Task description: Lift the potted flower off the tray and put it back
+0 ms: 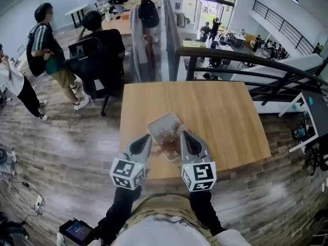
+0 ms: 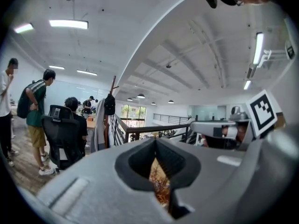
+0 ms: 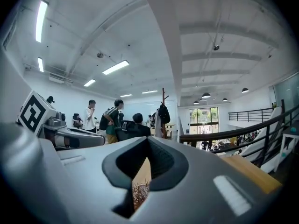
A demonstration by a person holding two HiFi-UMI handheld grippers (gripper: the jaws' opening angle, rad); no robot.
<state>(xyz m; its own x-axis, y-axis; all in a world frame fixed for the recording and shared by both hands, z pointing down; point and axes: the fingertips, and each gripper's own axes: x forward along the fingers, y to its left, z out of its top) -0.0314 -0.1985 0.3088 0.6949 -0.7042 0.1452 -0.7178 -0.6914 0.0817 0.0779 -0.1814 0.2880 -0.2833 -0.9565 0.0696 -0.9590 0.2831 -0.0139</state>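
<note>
Overall, the room is a big open office on an upper level. It has a plank floor (image 1: pixel 66 137), a dark railing (image 1: pixel 246 60) at the far right, and people around a black chair (image 1: pixel 95 68) at the far left. A square wooden worktop (image 1: pixel 215 111) stands in the middle. Close to its near edge lies a pale tray (image 1: pixel 160 121), set askew. The flower (image 1: pixel 168 137) stands on the tray's near part, its pot hidden under brown-red twigs.

The left hand-held gripper (image 1: pixel 145 140) and right hand-held gripper (image 1: pixel 185 136) flank the flower. Each has its jaws pressed together, pinching nothing. Whether either brushes the twigs is unclear.

Only the head view shows the tray, the floor and the flower's place on the worktop. The two gripper views look out about level and show the white ceiling with its strip lights (image 2: pixel 68 24), which the head view misses. In them the flower is only a sliver in the slit under the closed jaws. Each also catches the other hand-held gripper from the side, and the right gripper view takes in a strip of worktop at its right.
</note>
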